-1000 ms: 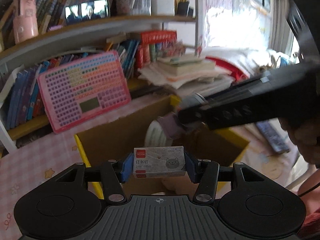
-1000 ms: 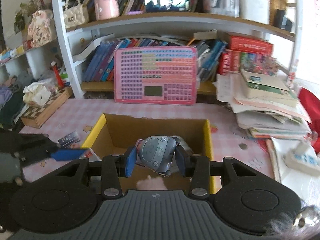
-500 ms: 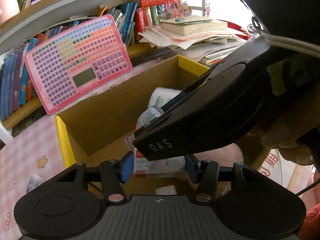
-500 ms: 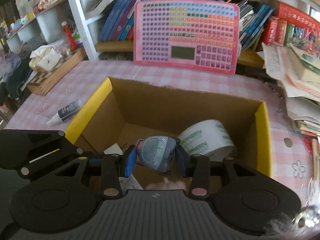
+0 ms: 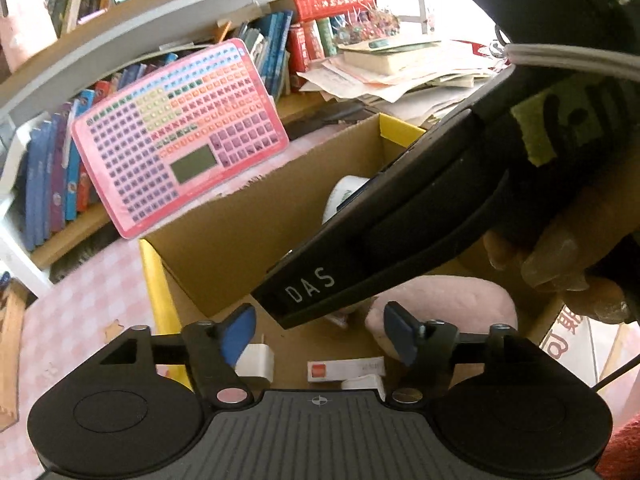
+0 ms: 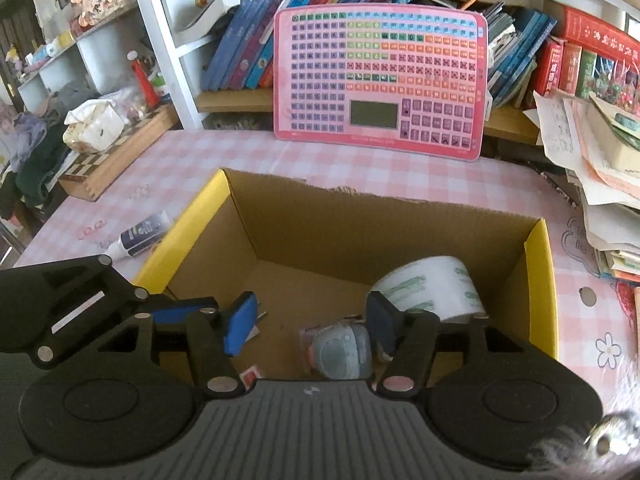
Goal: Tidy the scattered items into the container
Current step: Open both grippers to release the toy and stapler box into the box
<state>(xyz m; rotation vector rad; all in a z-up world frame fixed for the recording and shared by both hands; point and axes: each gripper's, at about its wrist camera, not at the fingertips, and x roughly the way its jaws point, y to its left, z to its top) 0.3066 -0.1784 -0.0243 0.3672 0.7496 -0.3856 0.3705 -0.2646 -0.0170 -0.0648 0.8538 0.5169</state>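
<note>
Both pairs of jaws have just been opened above the cardboard box (image 6: pixel 384 236), and nothing is clamped.

Below the left gripper (image 5: pixel 320 330) the staple box (image 5: pixel 346 370) is seen lying loose; under the right gripper (image 6: pixel 312 320) the grey device (image 6: pixel 342 352) rests (close to the right-hand pad), with the tape roll (image 6: pixel 432 292) beyond.

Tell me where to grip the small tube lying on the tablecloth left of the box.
Grip the small tube across its dark body, coming from above. It lies flat on the tablecloth, white cap pointing away from the cardboard box; the rounded body gives two opposing sides, though the box wall is close, so clearance looks tight.
</note>
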